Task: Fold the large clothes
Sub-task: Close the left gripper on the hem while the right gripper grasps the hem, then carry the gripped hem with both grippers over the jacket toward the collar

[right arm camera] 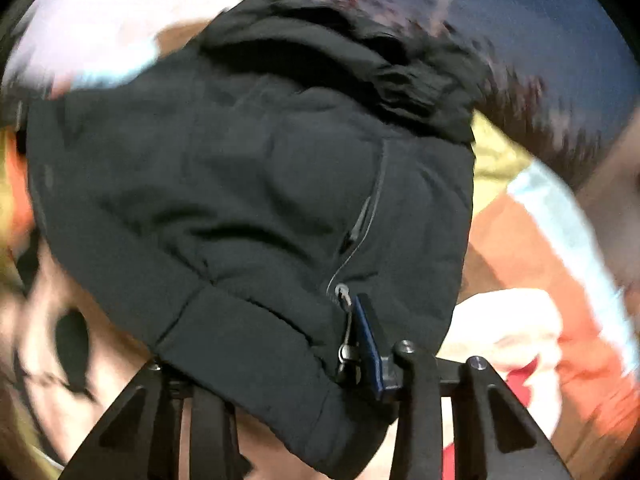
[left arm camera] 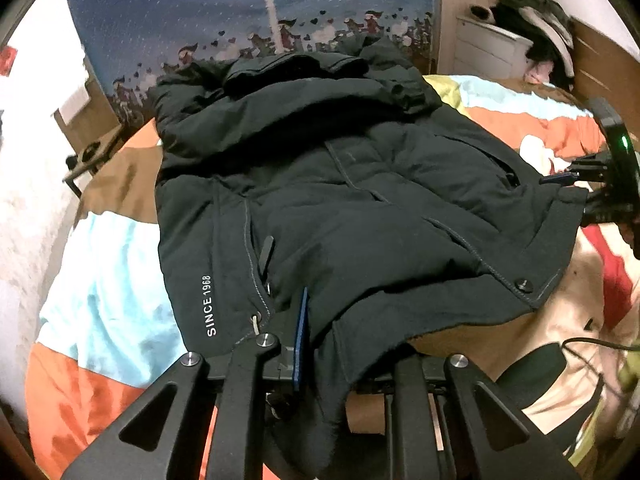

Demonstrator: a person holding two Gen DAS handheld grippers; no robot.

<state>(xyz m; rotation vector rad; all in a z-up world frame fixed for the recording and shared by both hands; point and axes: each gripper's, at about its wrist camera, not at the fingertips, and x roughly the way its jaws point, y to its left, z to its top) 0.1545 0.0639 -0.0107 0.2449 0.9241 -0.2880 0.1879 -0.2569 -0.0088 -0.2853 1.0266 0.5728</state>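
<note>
A black padded jacket [left arm camera: 320,180] with a hood and white "SINCE 1968" lettering lies spread on a bed. In the left wrist view its near hem sits between my left gripper's [left arm camera: 344,344] fingers, which are shut on the fabric beside a zip pull. At the right edge of that view my right gripper [left arm camera: 576,184] holds the jacket's other bottom corner. The blurred right wrist view shows the jacket [right arm camera: 240,180] draped over my right gripper [right arm camera: 280,344]. Its blue pad [right arm camera: 368,344] presses the hem by a zipper, and the other finger is hidden under cloth.
The bed has a patchwork cover [left arm camera: 104,280] in orange, light blue, brown and cream. A blue patterned curtain [left arm camera: 240,8] hangs behind it. At the back right a white dresser [left arm camera: 492,48] carries piled clothes [left arm camera: 536,32]. A black cable [left arm camera: 592,344] lies at the near right.
</note>
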